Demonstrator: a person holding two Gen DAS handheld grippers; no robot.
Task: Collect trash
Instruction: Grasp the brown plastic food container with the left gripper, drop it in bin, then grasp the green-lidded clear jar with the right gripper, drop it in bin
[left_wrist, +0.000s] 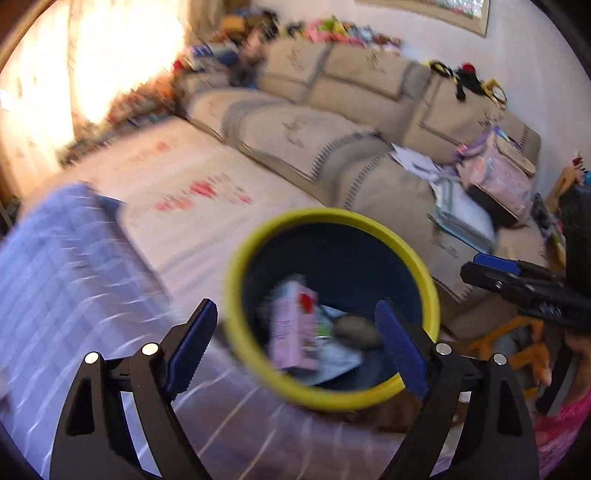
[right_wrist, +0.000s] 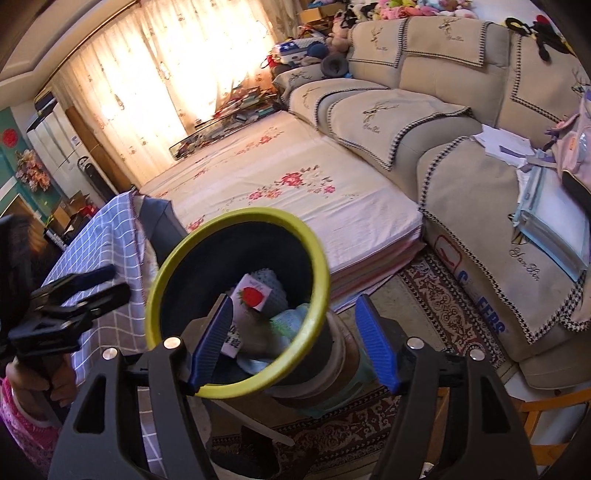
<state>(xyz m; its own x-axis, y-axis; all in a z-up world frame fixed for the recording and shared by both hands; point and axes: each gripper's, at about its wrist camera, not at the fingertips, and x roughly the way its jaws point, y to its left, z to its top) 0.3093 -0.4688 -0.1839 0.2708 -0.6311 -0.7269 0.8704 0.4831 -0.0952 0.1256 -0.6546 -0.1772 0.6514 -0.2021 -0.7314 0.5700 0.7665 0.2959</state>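
Observation:
A dark bin with a yellow-green rim (left_wrist: 236, 295) (right_wrist: 155, 288) stands just ahead of both grippers. Inside lie a pink carton with a strawberry picture (left_wrist: 293, 328) (right_wrist: 253, 295), crumpled paper and a dark lump (left_wrist: 356, 330). My left gripper (left_wrist: 295, 343) is open and empty, its blue pads (left_wrist: 190, 343) wide apart over the bin's near rim; it also shows in the right wrist view (right_wrist: 74, 295). My right gripper (right_wrist: 295, 343) is open and empty, straddling the bin's right rim; it also shows in the left wrist view (left_wrist: 517, 280).
A table with a blue checked cloth (left_wrist: 74, 277) (right_wrist: 107, 236) lies left of the bin. A floral mattress (right_wrist: 295, 177) and a beige sofa (right_wrist: 461, 122) with papers and a pink bag (left_wrist: 498, 177) lie beyond. A patterned rug (right_wrist: 443, 306) covers the floor.

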